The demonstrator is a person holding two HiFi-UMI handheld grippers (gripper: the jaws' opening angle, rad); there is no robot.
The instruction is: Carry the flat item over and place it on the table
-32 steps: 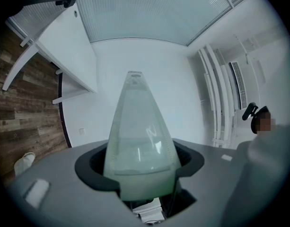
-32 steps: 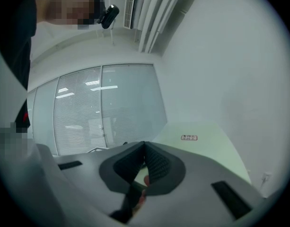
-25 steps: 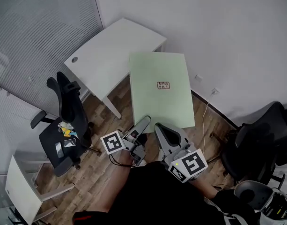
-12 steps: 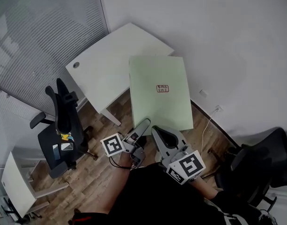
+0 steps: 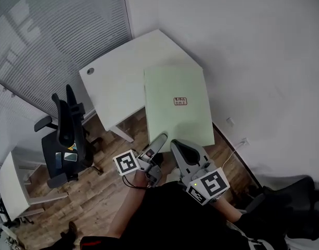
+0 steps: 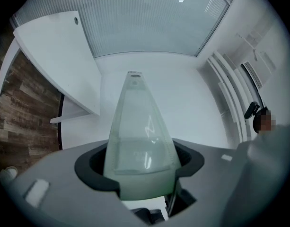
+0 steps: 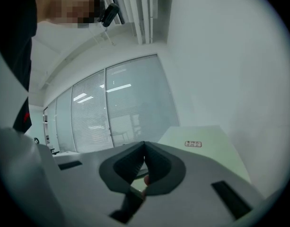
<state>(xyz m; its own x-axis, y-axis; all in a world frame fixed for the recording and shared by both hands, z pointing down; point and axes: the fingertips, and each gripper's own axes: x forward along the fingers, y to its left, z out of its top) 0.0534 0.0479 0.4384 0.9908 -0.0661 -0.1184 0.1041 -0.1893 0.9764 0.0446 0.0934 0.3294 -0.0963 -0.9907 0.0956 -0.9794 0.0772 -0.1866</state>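
The board point(image 5: 176, 105) has been carried closer to the table point(image 5: 112, 79) since the earlier frame. At the near end, the left gripper point(image 5: 158, 141) and right gripper point(image 5: 181, 149) each clamp its near edge. It is held in the air, and its far left corner appears over the table's right edge.

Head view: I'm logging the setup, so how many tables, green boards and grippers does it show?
white rectangular tables: 2
pale green flat board: 1
grey handheld grippers, left gripper and right gripper, jaws on the board: 2
Total: 5
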